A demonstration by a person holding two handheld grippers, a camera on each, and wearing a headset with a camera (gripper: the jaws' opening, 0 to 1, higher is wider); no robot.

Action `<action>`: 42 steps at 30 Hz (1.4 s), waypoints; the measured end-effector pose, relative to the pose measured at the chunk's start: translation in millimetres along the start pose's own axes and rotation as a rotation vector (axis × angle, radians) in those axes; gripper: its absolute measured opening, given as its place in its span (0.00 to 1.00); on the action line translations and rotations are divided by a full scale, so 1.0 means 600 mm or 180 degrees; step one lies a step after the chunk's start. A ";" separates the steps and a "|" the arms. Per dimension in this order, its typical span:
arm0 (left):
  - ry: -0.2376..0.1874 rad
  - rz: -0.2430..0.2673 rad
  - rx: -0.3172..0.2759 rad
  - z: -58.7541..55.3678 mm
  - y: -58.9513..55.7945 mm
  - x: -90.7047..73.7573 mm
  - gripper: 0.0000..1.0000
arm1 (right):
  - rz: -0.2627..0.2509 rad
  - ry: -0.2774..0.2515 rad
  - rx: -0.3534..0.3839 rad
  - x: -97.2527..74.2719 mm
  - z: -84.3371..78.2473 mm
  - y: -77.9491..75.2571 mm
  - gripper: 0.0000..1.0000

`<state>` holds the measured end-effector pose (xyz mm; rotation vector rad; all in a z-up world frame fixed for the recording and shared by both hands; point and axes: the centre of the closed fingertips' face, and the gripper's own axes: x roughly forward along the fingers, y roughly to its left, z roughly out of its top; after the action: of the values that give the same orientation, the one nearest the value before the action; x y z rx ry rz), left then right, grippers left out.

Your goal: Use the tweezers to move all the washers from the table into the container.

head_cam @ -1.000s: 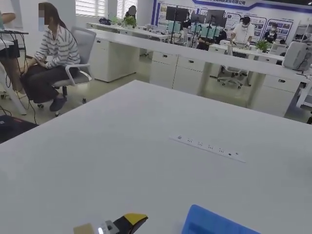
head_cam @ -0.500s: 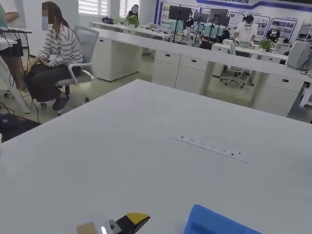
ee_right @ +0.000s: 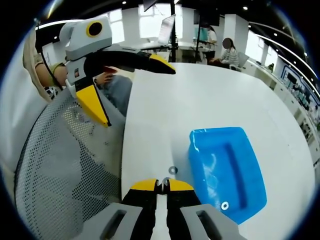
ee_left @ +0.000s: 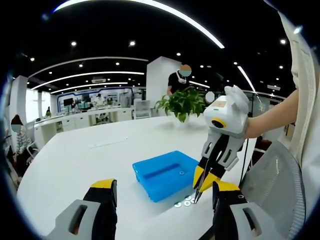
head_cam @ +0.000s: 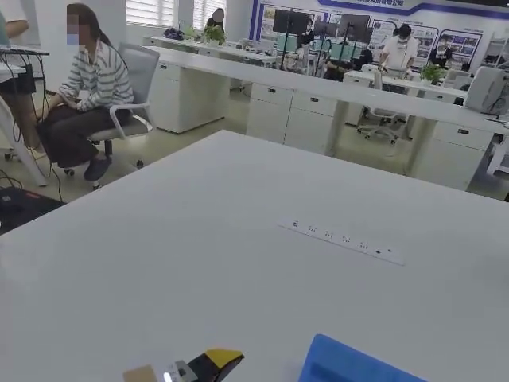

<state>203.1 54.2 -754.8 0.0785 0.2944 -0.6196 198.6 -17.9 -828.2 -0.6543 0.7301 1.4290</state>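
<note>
Gripping tweezers in right gripper, pointed down, tips just beside washers; holding left gripper raised, jaws spread.

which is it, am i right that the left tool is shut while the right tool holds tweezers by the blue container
No: the left tool is open, jaws wide apart in the left gripper view. The right tool does hold tweezers by the blue container.

Head view: high, facing forward over the white flat bench toward the office. The blue rectangular plastic tray is clipped at the bottom edge. Left gripper view: low, near-level, from the bench edge, tray mid-range. Right gripper view: close, tilted down, same tray.
</note>
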 end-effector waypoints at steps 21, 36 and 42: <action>-0.0025 -0.0009 -0.0011 0.002 -0.001 -0.002 0.79 | -0.0243 -0.0387 0.0353 -0.085 0.042 -0.038 0.02; -0.0079 0.0000 -0.0049 0.007 0.001 -0.004 0.79 | -0.0445 -0.0824 0.1011 -0.113 0.053 -0.108 0.02; -0.0088 0.0012 -0.0059 0.007 0.002 -0.004 0.79 | -0.0531 -0.0919 0.1549 -0.115 0.032 -0.150 0.03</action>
<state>202.8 55.6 -750.0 0.0526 0.2733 -0.6138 289.3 -50.6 -765.1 -0.1229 0.7376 1.1041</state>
